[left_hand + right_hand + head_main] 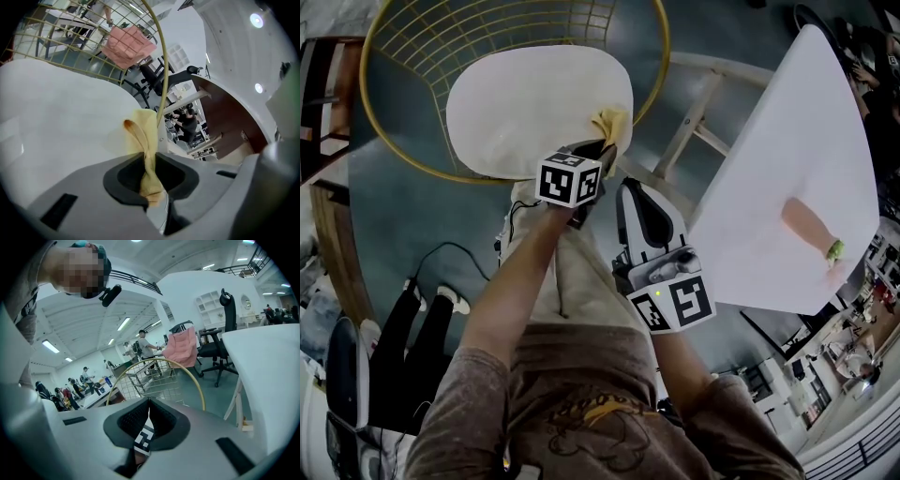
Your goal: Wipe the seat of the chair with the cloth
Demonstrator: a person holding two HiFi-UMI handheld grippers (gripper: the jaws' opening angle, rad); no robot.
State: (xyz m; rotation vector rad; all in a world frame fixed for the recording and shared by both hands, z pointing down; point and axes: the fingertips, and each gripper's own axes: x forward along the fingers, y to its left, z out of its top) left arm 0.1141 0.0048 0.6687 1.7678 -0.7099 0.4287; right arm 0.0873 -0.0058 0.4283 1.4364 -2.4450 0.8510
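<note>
Yellow cloth [143, 140] sits clamped in my left claw [150, 164], its free end lying on the white seat [516, 103] at its near edge, just inside the gold wire frame [394, 56]. My right claw [148, 401] is closed on nothing, apart from the seat and beside the white worktop [787, 187].

Large lab hall: office chair [229, 319], worktables [100, 397]
</note>
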